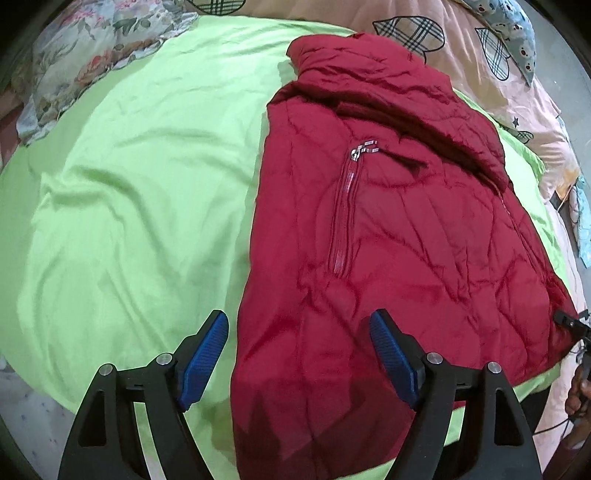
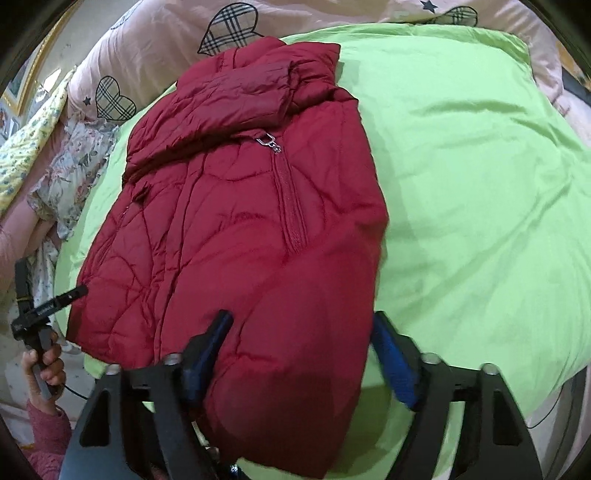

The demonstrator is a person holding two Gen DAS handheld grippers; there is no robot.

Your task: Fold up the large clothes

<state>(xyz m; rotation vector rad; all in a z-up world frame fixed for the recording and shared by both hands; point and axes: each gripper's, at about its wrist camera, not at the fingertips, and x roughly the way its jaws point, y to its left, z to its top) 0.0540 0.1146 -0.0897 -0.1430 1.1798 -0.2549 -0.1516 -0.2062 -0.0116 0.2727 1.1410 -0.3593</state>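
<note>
Both grippers hover over the near hem of a dark red quilted jacket [image 1: 388,221], and neither grips anything. On the left gripper [image 1: 299,332] the blue pads stand wide apart, one above the green sheet [image 1: 129,184] and one above the jacket's left edge, with no cloth pinched between them. On the right gripper [image 2: 301,334] the jaws are also parted and straddle the jacket's near right corner; its fingers are blurred, and the cloth between them does not look squeezed.

The jacket lies on the green sheet spread over a bed, already folded narrow, collar at the far end, hem near. A sleeve lies across the chest, and a pocket zip with a silver pull [image 1: 364,147] runs down the front. Beyond the sheet are a pink duvet with checked hearts [image 2: 229,29] and a floral pillow [image 1: 74,62].

Judging by the puffy quilting, the jacket is probably light, soft and springy, with a smooth shell that may slip. It likely needs a deep pinch through all layers at the two near hem corners, or the fold may slide apart.

Both grippers point steeply downward. In the right wrist view, a hand [image 2: 44,362] holds the left gripper's handle at the jacket's left side.
</note>
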